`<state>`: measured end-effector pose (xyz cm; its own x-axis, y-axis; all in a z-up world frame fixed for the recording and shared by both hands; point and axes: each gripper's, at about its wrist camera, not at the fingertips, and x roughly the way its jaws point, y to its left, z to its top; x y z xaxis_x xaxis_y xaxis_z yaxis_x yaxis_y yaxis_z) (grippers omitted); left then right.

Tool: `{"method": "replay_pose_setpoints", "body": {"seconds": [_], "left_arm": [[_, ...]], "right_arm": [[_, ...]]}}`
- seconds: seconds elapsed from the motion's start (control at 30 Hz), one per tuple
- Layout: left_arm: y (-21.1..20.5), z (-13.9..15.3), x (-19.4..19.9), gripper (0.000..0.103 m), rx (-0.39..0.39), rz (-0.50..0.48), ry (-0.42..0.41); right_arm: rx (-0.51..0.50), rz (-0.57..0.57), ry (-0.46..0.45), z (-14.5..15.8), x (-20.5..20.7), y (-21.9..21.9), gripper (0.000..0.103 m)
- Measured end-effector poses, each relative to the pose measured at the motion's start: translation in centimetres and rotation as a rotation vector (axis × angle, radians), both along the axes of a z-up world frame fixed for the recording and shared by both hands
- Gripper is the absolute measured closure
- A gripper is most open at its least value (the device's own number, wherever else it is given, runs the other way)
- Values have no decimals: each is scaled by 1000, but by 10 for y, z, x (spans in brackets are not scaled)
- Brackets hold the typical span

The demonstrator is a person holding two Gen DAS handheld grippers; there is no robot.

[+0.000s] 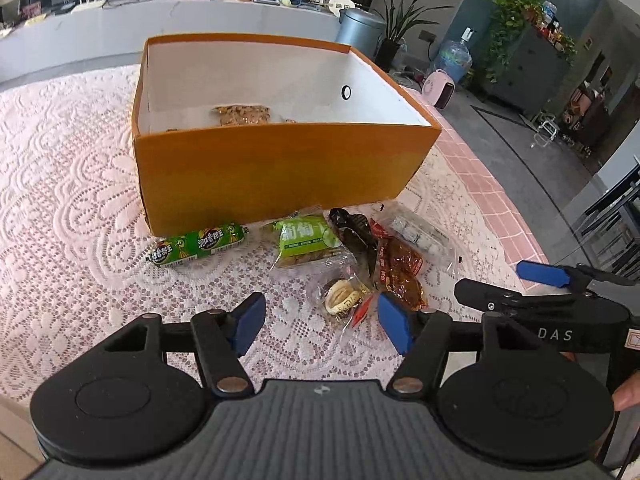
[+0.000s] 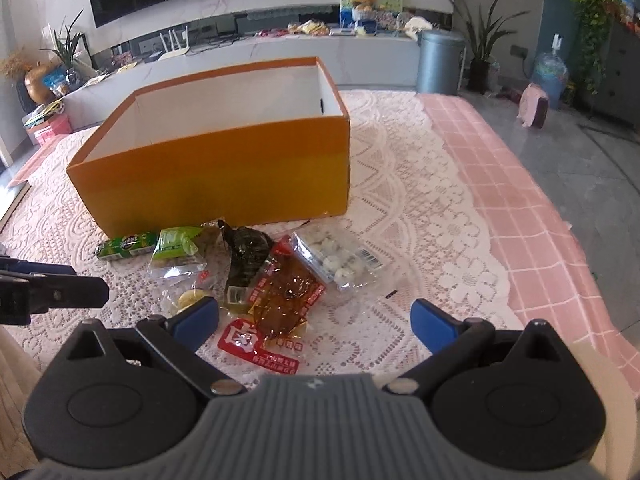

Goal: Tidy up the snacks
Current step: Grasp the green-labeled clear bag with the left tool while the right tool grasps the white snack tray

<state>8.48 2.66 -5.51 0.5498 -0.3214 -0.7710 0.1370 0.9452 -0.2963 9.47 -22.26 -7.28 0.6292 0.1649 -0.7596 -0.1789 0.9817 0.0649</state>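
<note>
Task was barely started: one snack lay in the orange box, six packets waited just ahead of both grippers. Left gripper and right gripper gaped wide, empty.

One orange box is counted on the lace tablecloth. Six snack packets are counted along its near side: one green sausage, one green-labelled pack, one dark pack, one red pack, one clear pack of white pieces, and one round pastry. At least one snack is seen inside the box.
</note>
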Motion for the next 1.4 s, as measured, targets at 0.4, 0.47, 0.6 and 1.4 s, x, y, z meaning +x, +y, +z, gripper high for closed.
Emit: {"method": "replay_pose_setpoints", "body": {"seconds": [0.4, 0.47, 0.6, 1.4], "left_arm": [[-5, -16, 31, 27, -20, 41, 11], [-10, -18, 38, 26, -2, 55, 10], [-13, -22, 53, 24, -10, 85, 20], [-22, -63, 91, 27, -65, 111, 100]], "right_arm": [[60, 19, 75, -17, 31, 8, 26], [38, 32, 60, -16, 36, 13, 26], [-32, 87, 26, -13, 47, 23, 26], [-174, 113, 203, -54, 112, 34, 25]]}}
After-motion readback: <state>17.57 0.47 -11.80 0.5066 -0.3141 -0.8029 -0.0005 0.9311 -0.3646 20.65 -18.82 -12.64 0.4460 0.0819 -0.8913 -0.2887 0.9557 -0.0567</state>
